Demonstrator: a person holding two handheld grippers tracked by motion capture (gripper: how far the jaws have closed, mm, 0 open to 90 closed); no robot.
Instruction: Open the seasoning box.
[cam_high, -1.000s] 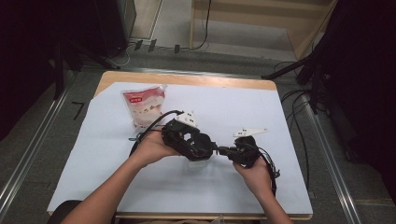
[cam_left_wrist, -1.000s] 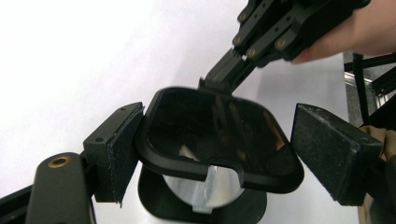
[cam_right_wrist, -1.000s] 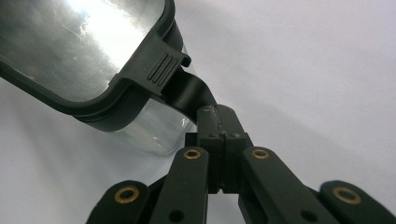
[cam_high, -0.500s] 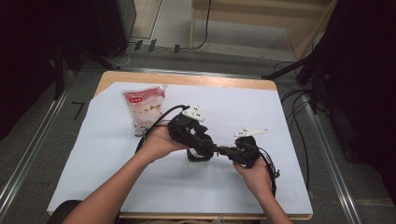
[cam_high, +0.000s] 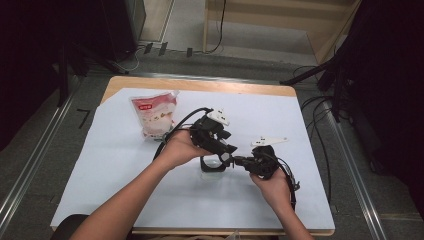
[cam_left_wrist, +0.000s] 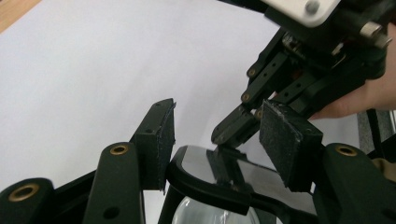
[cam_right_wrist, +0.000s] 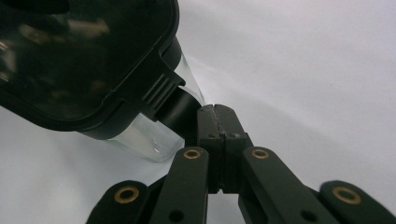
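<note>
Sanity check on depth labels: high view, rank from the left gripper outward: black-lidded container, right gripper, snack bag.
1. black-lidded container: directly under the left gripper, its lid between the jaws.
2. right gripper: just to its right, at the lid's tab.
3. snack bag: far left, toward the table's back.

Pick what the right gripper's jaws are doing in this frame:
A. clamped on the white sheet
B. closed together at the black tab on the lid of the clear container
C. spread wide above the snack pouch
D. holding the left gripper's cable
B: in the right gripper view the right gripper has its jaws pressed together at the tab of the black lid on the clear container.
</note>
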